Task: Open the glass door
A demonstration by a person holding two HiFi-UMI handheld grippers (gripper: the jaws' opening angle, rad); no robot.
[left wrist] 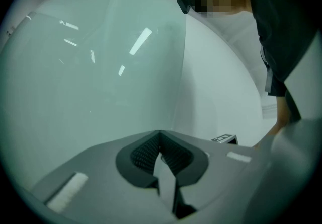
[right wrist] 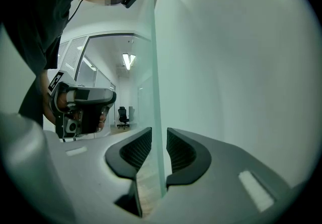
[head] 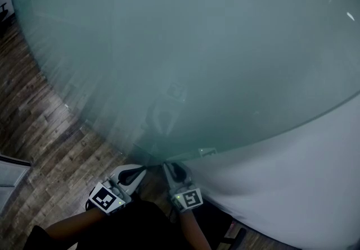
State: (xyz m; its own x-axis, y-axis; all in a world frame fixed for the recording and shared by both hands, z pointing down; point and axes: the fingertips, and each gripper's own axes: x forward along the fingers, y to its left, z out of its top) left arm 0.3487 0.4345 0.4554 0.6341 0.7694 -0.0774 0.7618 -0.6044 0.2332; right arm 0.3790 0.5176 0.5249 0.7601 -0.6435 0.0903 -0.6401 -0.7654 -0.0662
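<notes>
The frosted glass door (head: 185, 46) fills most of the head view; its free edge (right wrist: 157, 67) runs upright through the right gripper view. My right gripper (head: 173, 169) has one jaw on each side of that edge, and both ribbed pads (right wrist: 177, 148) lie against the glass. My left gripper (head: 135, 176) is just left of it, pointing at the same edge. In the left gripper view its jaws (left wrist: 160, 136) meet at the tips with nothing between them, right where the door's edge (left wrist: 178, 77) comes down.
A white wall (head: 292, 187) stands right of the door. Wood floor (head: 45, 131) lies to the left. Beyond the glass, a lit corridor with an office chair (right wrist: 122, 116) shows. A person's arms hold both grippers close together.
</notes>
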